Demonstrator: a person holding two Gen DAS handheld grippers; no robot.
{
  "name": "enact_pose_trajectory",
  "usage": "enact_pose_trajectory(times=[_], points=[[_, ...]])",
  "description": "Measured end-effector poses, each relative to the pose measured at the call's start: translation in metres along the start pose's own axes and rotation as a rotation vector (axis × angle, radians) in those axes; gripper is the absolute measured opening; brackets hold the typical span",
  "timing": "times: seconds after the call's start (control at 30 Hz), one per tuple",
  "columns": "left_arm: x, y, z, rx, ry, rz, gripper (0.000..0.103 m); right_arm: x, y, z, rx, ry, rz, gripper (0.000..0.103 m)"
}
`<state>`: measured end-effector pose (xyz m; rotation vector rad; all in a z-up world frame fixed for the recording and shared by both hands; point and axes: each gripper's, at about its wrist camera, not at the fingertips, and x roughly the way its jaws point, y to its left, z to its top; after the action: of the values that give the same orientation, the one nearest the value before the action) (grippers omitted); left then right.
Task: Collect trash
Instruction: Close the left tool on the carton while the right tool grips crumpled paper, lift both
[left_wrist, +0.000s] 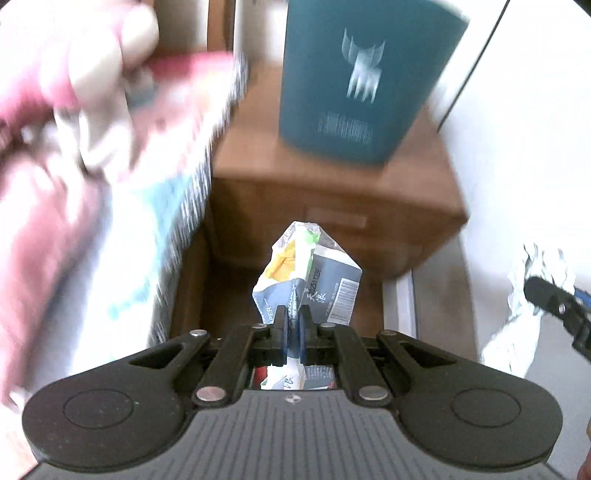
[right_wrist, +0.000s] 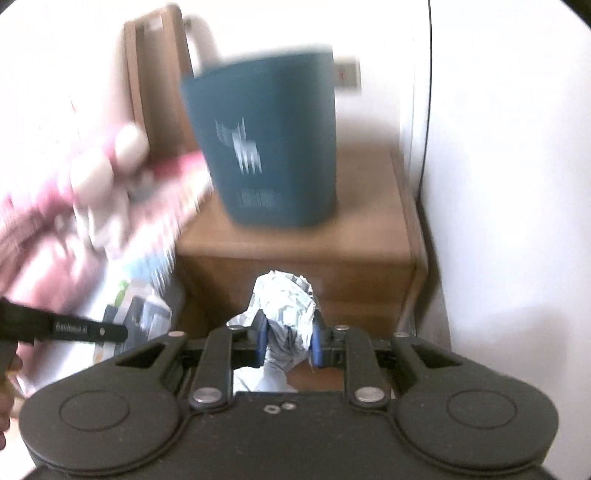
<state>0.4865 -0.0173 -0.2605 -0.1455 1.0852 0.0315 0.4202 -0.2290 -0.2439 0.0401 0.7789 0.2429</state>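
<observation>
My left gripper (left_wrist: 291, 314) is shut on a crushed carton (left_wrist: 310, 273), grey and white with yellow and green print, held up in front of the wooden cabinet. My right gripper (right_wrist: 288, 328) is shut on a crumpled white paper ball (right_wrist: 284, 302). That paper ball (left_wrist: 528, 306) and the right gripper's finger (left_wrist: 554, 295) also show at the right edge of the left wrist view. A teal trash bin (left_wrist: 362, 74) (right_wrist: 269, 147) with a white logo stands on top of the cabinet, ahead of and above both grippers.
The wooden cabinet (left_wrist: 332, 192) (right_wrist: 295, 254) stands against a white wall (right_wrist: 498, 184). A bed with pink and striped bedding (left_wrist: 92, 166) (right_wrist: 74, 206) lies at the left, blurred. A black cable (right_wrist: 428, 92) runs down the wall at the right.
</observation>
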Motion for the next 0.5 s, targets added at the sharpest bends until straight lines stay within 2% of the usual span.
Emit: enact_pose_trajectory(times=[0.23,0.37,0.5], points=[[-0.106,-0.028,0.060,0.000,-0.185,-0.006,0.005,-0.054,0.002,0.102,0.014,-0.154,0.066,0.021],[-0.139,-0.041,0.094,0.012,-0.263,-0.008,0.005,-0.073,0.012,0.157,-0.011,-0.217,0.086,0.021],[-0.152,-0.041,0.132,0.029,-0.318,-0.044,0.005,-0.073,0.029,0.192,-0.063,-0.245,0.093,0.021]])
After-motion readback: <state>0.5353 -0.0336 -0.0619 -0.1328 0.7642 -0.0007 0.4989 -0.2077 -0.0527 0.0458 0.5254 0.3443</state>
